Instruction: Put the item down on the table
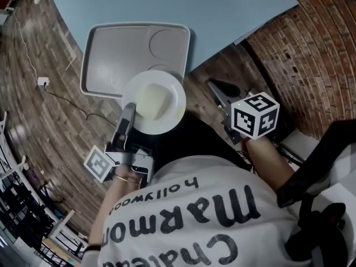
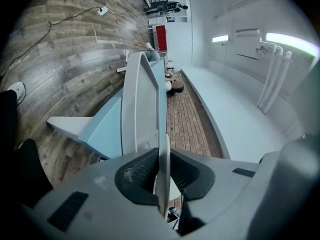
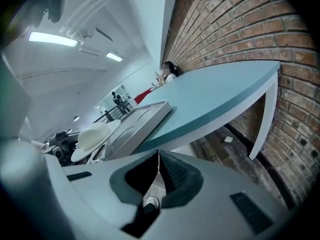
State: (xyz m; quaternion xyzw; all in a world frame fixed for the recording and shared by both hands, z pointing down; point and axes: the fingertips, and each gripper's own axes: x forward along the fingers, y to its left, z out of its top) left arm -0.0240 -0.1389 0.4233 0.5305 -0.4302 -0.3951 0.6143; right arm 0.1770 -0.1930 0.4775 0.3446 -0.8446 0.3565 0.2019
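A person in a white printed T-shirt (image 1: 183,221) stands at a light blue table (image 1: 222,10), seen from above, with a hand-held gripper in each hand.

The left gripper (image 1: 129,109) is clamped on a round white plate (image 1: 161,102). Its jaws pinch the plate's rim at the edge nearest the person, on the lower left of the plate in the head view. From there the plate reaches away from the gripper, up and to the right. The left gripper view shows the rim edge-on as a thin white blade, with a ribbed pad pressed against each side.

The plate sits over the near right corner of a grey tray (image 1: 111,54) that rests on the table; part of the plate overhangs the table edge, above the floor. Whether it touches the tray cannot be told. Being round, the plate has no long axis. Its face is turned up toward the head camera, and it lies about parallel to the tray. A paler patch shows in its middle; what that is cannot be told.

The right gripper (image 1: 218,89) is off to the right of the plate, apart from it and beyond the table edge. Its jaws are pressed together with nothing between them.
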